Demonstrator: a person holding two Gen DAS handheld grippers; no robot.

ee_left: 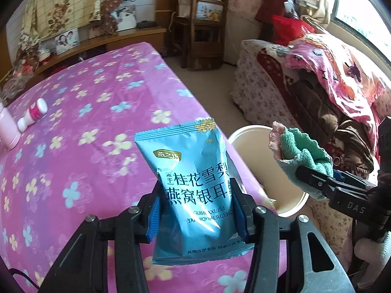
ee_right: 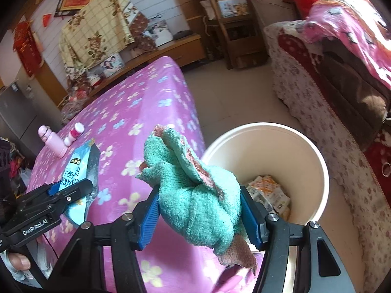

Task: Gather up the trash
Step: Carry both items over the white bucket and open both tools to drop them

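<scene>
A blue snack packet (ee_left: 198, 190) stands upright, pinched in the left tool (ee_left: 196, 210) above the right edge of the pink flowered bed (ee_left: 73, 127), while the right tool (ee_right: 199, 210) grips a bunched green towel (ee_right: 195, 195) just beside the cream bin (ee_right: 315, 151) holding wrappers (ee_right: 271, 193).

Bright daylight from window (ee_left: 361, 12) up right of left gripper (ee_left: 195, 210), glare on blue packet (ee_left: 195, 183), fisheye-warped dark corners, slightly soft.

Upright blue snack packet (ee_left: 195, 190), crumpled green cloth (ee_right: 198, 200), cream bin (ee_right: 315, 156) holding wrappers
</scene>
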